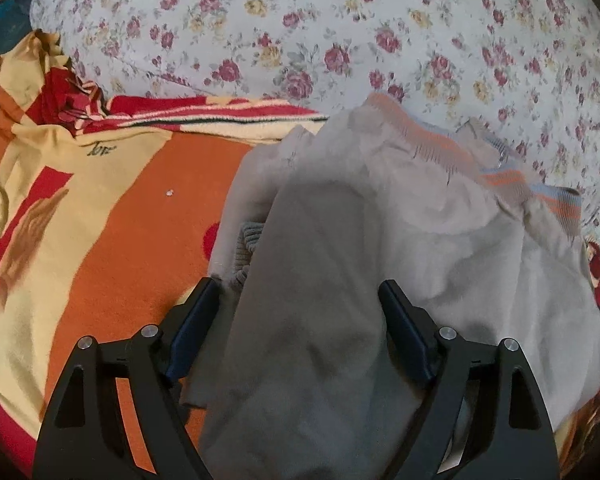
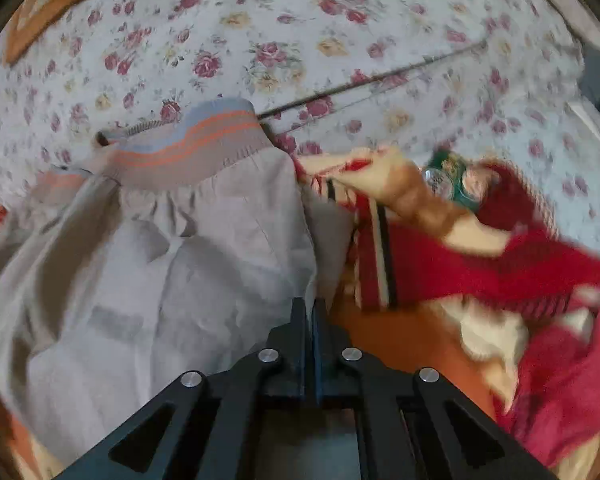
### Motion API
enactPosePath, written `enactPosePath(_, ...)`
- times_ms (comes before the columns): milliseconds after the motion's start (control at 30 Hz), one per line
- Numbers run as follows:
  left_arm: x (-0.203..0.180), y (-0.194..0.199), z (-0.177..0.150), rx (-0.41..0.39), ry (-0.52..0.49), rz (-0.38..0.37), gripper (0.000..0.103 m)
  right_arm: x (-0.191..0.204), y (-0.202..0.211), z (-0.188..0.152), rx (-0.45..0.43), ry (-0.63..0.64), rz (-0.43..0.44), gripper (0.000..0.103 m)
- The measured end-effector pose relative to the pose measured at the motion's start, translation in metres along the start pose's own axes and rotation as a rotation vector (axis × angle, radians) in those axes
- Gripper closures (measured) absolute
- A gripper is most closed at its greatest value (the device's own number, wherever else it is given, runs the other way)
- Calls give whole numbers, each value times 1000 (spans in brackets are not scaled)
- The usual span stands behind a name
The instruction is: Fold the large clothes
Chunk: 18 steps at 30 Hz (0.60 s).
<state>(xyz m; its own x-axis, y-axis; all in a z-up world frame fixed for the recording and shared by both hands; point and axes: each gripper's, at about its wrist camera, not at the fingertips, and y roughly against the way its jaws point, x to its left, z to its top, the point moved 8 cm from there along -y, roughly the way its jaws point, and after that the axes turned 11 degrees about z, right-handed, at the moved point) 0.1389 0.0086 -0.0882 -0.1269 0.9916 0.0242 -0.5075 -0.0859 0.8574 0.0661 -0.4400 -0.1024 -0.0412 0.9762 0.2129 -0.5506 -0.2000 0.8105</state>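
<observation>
Beige garment [image 1: 440, 240] on blanket [image 1: 120, 208]; right hand-held gripper [image 2: 309, 312] closed, seemingly empty.

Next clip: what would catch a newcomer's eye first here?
The pale grey garment with an orange-and-blue striped ribbed waistband sprawls mid-frame on a red, orange and cream patterned blanket, over a floral bedsheet. The left gripper straddles its fabric with open jaws; the right gripper is shut at its edge.

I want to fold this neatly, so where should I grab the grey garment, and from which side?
Probably the striped ribbed waistband of the grey garment: it is the thickest, straightest edge and lies exposed at the far end on the floral sheet. Come from above at its corner, beside the orange and red blanket, pinching across the band.
</observation>
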Motion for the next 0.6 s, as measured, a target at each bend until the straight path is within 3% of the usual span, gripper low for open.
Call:
enactPosePath(100,2,11,4,-38,12,-12,20,-7,29,-10,-66,26,-25,102)
enactPosePath(200,4,14,7,-43,11,-1,20,-22,27,-17,-50,-49,-51,103)
enactPosePath(300,9,29,9,-62,42,-36,20,-17,34,-17,-72,-105,57,99)
enactPosePath(367,9,42,12,-92,39,-58,20,-8,38,-20,-64,-128,78,74)
enactPosePath(400,9,48,14,-109,37,-70,20,-6,42,-23,-74,-130,88,54)
enactPosePath(433,7,54,16,-124,34,-84,20,-2,46,-30,-87,-134,106,47)
enactPosePath(500,3,58,16,-130,29,-102,20,10,34,-38,-62,-143,162,47)
enactPosePath(600,2,54,10,-94,30,-109,20,17,17,-50,-6,-173,221,58)
